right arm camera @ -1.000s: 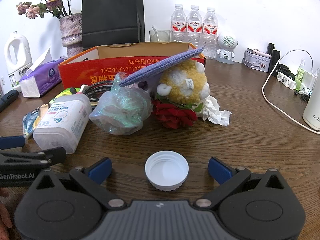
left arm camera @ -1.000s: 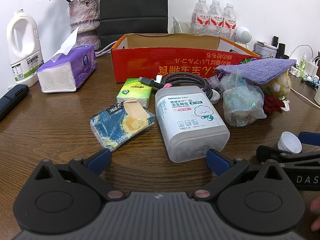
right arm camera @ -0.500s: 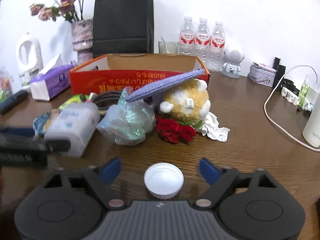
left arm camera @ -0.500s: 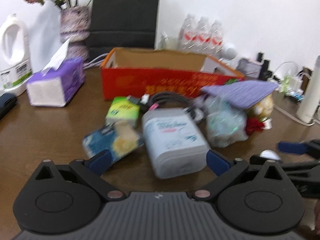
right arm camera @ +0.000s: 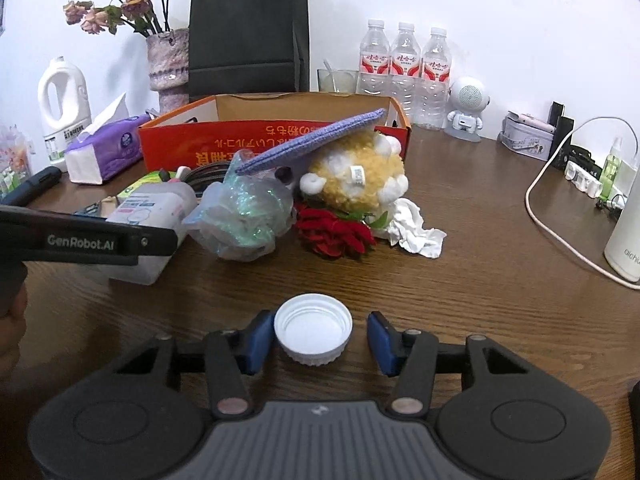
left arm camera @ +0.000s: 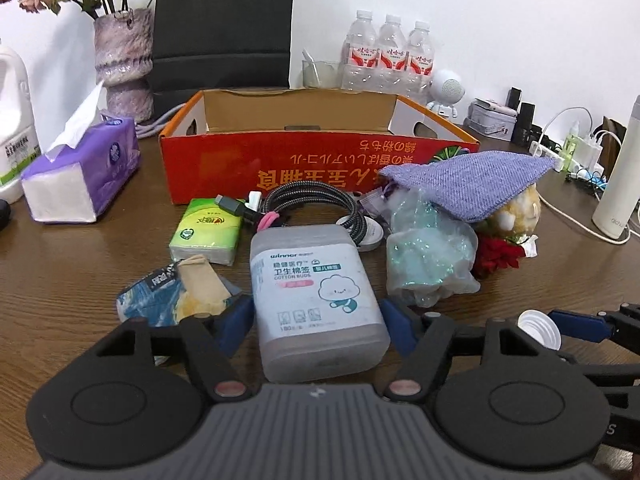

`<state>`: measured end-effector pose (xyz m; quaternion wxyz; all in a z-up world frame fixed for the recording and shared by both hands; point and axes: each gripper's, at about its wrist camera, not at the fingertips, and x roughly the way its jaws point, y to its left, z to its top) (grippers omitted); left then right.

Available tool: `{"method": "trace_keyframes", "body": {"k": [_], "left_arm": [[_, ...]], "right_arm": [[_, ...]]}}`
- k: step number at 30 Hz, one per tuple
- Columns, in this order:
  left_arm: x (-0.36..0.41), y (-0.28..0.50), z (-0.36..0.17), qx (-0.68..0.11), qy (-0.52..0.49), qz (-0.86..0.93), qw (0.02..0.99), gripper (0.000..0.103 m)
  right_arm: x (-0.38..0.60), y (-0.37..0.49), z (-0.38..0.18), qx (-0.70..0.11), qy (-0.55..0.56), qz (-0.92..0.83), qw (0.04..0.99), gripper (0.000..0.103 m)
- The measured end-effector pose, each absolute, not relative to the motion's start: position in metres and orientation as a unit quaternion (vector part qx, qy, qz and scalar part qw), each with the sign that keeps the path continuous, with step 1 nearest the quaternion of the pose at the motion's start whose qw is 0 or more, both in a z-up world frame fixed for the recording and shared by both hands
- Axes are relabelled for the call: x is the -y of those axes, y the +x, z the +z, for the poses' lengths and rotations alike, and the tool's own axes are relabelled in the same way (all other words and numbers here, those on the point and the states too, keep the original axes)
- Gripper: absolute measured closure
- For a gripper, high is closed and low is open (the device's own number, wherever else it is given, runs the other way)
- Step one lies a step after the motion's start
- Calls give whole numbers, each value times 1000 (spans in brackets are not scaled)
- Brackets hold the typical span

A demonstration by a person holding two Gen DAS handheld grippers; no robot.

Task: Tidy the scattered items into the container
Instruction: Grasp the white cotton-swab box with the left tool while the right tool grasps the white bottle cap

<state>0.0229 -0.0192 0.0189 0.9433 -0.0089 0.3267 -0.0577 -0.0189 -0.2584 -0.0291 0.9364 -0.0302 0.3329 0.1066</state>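
My left gripper (left arm camera: 318, 328) straddles a translucent cotton bud box (left arm camera: 316, 296); its blue pads touch or nearly touch the box's sides. My right gripper (right arm camera: 320, 338) has a white bottle cap (right arm camera: 313, 330) between its pads, the left pad at the cap, a small gap on the right. The red cardboard box (left arm camera: 320, 160) stands open behind the pile and also shows in the right wrist view (right arm camera: 240, 140). In front of it lie a green tissue pack (left arm camera: 206, 230), a blue packet (left arm camera: 168, 300), a coiled cable (left arm camera: 312, 204), a plastic bag (left arm camera: 430, 256), a purple pouch (left arm camera: 468, 184), a yellow plush (right arm camera: 356, 176) and a red flower (right arm camera: 332, 232).
A purple tissue box (left arm camera: 80, 176), a white jug (right arm camera: 64, 104), a vase (left arm camera: 124, 60), a black paper bag (right arm camera: 248, 36) and three water bottles (right arm camera: 404, 68) ring the back. A white cable (right arm camera: 560, 216), a power strip and a white flask (left arm camera: 618, 184) are at the right.
Both grippers have narrowed from wide open. The left one moved forward around the cotton bud box. The right one closed in on the white cap.
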Motion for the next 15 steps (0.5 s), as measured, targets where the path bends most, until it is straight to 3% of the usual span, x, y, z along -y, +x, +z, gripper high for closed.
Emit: {"method": "trace_keyframes", "body": {"k": [4, 6, 15], "left_arm": [[21, 11, 23, -312, -3, -53, 949, 34], [22, 1, 28, -302, 2, -50, 952, 35], [14, -74, 30, -302, 9, -44, 952, 36]], "right_arm": [[259, -20, -29, -330, -27, 108, 937, 53], [260, -21, -29, -327, -23, 102, 939, 64], [254, -55, -24, -322, -28, 133, 937, 64]]}}
